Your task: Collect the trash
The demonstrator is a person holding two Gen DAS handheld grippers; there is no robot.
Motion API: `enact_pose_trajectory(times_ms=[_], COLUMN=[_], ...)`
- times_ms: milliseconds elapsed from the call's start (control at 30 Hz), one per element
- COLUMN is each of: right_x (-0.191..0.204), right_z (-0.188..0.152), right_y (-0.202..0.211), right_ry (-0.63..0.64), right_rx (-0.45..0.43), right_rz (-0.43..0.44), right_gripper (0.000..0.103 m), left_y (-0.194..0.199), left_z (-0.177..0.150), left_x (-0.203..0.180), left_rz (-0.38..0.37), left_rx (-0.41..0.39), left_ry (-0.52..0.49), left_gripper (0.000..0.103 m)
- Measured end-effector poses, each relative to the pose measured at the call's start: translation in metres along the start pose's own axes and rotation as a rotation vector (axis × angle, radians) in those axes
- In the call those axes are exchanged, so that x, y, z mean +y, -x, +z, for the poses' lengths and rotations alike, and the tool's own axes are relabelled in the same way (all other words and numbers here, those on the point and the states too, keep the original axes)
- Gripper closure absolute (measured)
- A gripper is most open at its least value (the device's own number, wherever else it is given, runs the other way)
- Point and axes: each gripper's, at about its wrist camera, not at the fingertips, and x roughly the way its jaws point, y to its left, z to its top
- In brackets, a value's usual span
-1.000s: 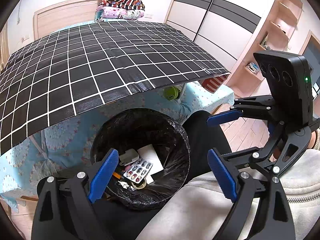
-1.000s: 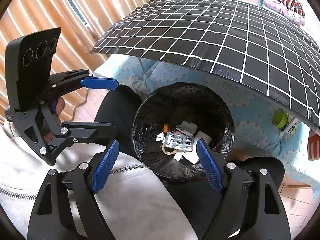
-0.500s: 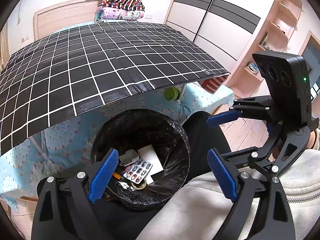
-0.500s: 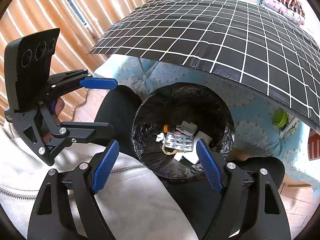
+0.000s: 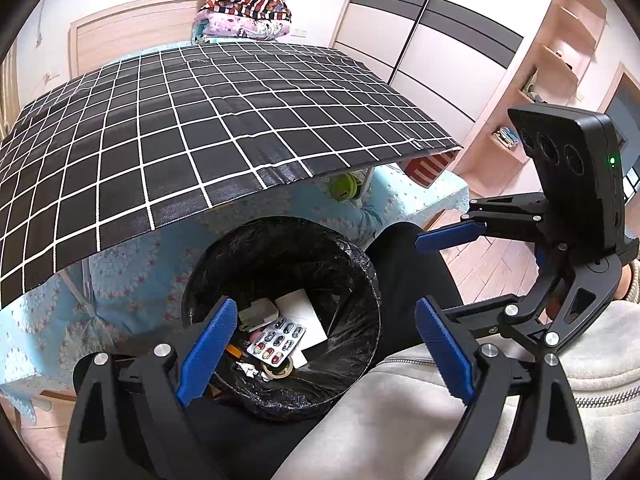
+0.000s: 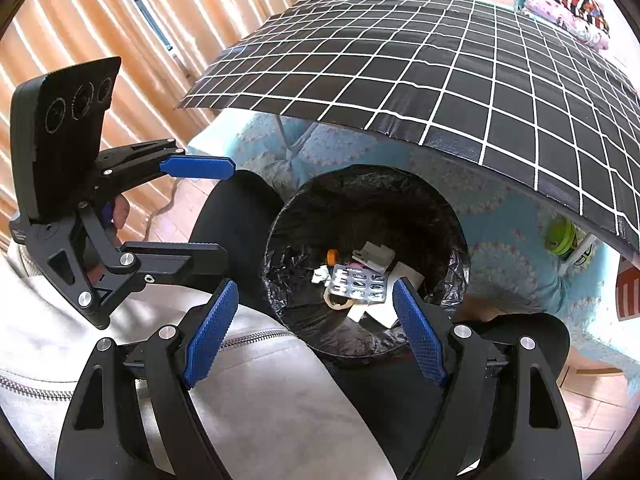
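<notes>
A round bin lined with a black bag stands between a person's knees, below the table edge. Inside lie a pill blister pack, white paper, a grey-white box, a tape ring and an orange cap. My left gripper hovers open above the bin, nothing between its blue pads. My right gripper is open too, empty, over the bin's near rim. Each gripper shows in the other's view: the right one and the left one.
A table with a black, white-gridded cloth overhangs the bin. Behind it a bed in a blue flowered sheet carries folded blankets. A green object lies under the table. The person's grey jacket fills the foreground; curtains hang left.
</notes>
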Motion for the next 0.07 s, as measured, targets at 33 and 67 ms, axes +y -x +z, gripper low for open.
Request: enact_pose_trajectory(times_ms=[33, 67], right_x=[0.0001, -0.0001], right_z=[0.0000, -0.0002], right_y=[0.0000, 0.0002], right_ry=[0.000, 0.001], right_rx=[0.000, 0.000], right_rz=[0.000, 0.001], right_gripper=[0.024, 0.024], left_y=[-0.0001, -0.0004], left_z=[-0.0001, 0.0000], left_x=[0.0004, 0.0001], left_rz=[0.000, 0.000], left_rx=[0.001, 0.001], left_ry=[0.000, -0.001], left_gripper=[0.016, 0.016])
